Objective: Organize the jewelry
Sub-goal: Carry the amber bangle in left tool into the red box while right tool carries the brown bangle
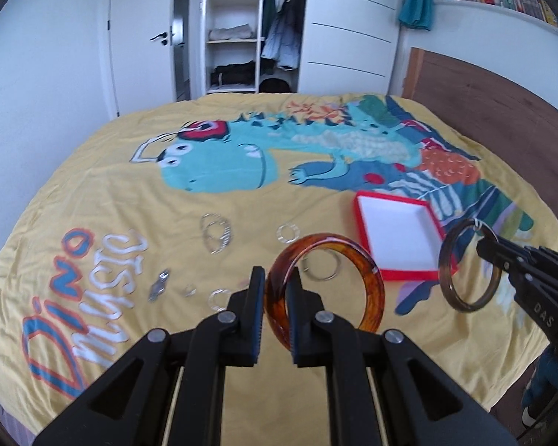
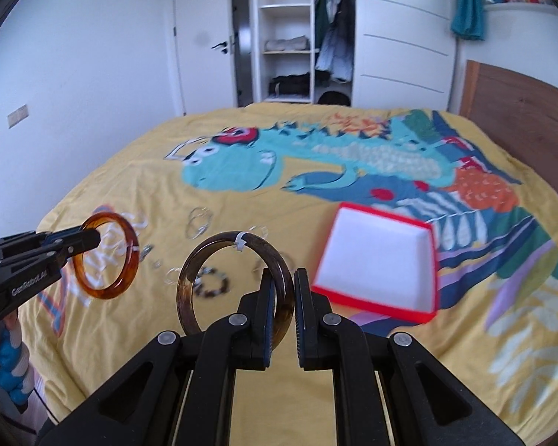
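your left gripper (image 1: 276, 297) clamps the amber bangle (image 1: 368, 278), right gripper (image 2: 283, 297) clamps the dark bangle (image 2: 189, 286), red box (image 2: 433, 260) holds nothing, near the bedspread's (image 2: 353, 390) right edge

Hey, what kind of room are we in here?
Most likely a child's bedroom: a bed under a yellow dinosaur-print duvet, an open white wardrobe with hanging coats, and a wooden headboard.
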A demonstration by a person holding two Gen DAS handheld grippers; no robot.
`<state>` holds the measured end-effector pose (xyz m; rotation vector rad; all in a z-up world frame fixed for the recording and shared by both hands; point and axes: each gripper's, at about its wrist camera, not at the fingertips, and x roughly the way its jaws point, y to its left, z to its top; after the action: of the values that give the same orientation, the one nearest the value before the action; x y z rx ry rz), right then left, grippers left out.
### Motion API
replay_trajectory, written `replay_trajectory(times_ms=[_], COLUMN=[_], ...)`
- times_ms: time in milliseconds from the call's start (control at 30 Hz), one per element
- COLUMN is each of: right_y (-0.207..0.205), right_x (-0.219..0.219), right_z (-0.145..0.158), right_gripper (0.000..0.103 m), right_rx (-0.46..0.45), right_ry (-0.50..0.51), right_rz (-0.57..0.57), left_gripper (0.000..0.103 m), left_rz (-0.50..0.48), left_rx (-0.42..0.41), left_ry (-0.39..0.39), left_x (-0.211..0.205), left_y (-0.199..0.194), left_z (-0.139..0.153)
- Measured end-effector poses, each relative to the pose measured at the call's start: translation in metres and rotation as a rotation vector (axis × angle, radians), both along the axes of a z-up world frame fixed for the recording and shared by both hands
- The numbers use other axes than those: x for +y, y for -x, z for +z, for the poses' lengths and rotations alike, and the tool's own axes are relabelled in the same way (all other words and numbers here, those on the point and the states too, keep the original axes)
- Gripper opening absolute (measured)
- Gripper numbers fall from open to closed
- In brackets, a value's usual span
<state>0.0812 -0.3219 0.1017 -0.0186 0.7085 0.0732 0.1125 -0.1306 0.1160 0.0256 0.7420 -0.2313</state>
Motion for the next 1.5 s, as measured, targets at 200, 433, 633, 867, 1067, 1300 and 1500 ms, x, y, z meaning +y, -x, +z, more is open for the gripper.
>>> replay_trajectory(times_ms=[200,433,633,867,1067,1300,1500], right_y=[-0.033,-0.102,-0.167,-0.205,-0.235,-0.259,-0.266], right_x=[-0.062,-0.130,-0.175,-0.203,-0.213,-0.213,-0.211], right_z=[0.010,-0.037,-0.094,-0.123,-0.143,-0.166,-0.182], right_gripper=[0.010,0.010,0.010,0.010,0.010,0.010,0.009], right_rx=[-0.012,0.050,0.133,0.232,0.291,0.344,0.381], right_ry=[0.037,0.054,0.058,0.063,0.051,0.045,0.058], right_rz=[-0.096,-0.185,-0.203,-0.198,-0.164,-0.109,-0.083], left_gripper=[0.010,0.010,0.010,0.010,0.010,0.010,0.011], left_rz=[-0.054,-0.110,-0.175,-0.215,-0.200,-0.171,-0.168], left_rx=[-0.002,0.009,0.090,0.210,0.263,0.311,0.302], left_ry=[0.004,0.002,-0.040,-0.104,-0.168,-0.201,-0.216], left_x=[-0.060,-0.135,-0.206,-0.249,-0.260,-0.265,-0.267], left_y=[-0.040,-0.115,-0.174,-0.201,-0.216,-0.243,-0.243], left_z=[-0.004,-0.049,-0.106,-0.151,-0.169,-0.191,-0.198])
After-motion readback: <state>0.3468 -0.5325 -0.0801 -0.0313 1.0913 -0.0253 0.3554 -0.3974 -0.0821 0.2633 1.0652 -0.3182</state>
